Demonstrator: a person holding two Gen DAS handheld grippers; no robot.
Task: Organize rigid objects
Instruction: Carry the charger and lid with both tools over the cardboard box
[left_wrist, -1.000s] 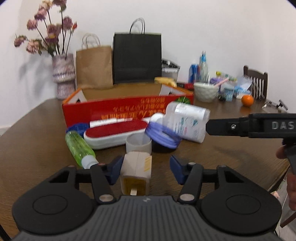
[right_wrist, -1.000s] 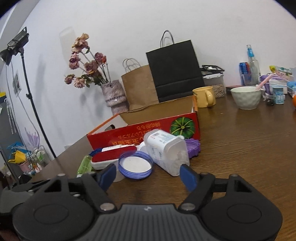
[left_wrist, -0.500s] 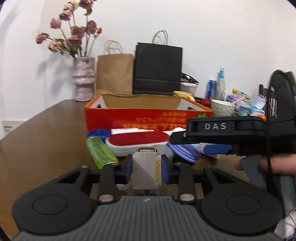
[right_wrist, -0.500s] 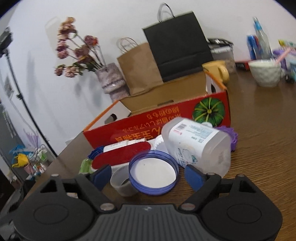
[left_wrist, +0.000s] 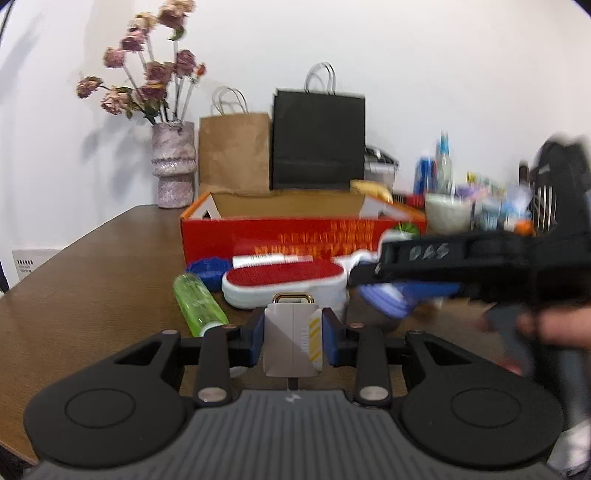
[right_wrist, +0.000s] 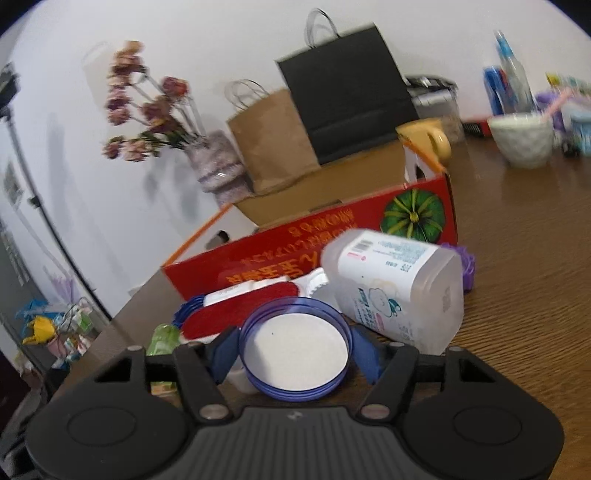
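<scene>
Left hand-held gripper (left_wrist: 293, 341) now clamped on small carton (left_wrist: 293, 339), lifted; right hand-held gripper (right_wrist: 293, 350) closing round blue lid (right_wrist: 294, 352), contact unclear. Red box (left_wrist: 295, 230) at 12 o'clock next.

On the table (left_wrist: 92, 280), the box (left_wrist: 295, 236) sits toward the far edge — brush (left_wrist: 284, 282) and bottle (left_wrist: 199, 304) lie before it, two bags (left_wrist: 317, 144) behind.

Home: cluttered dining table (left_wrist: 92, 280), flower vase (left_wrist: 173, 164)
</scene>
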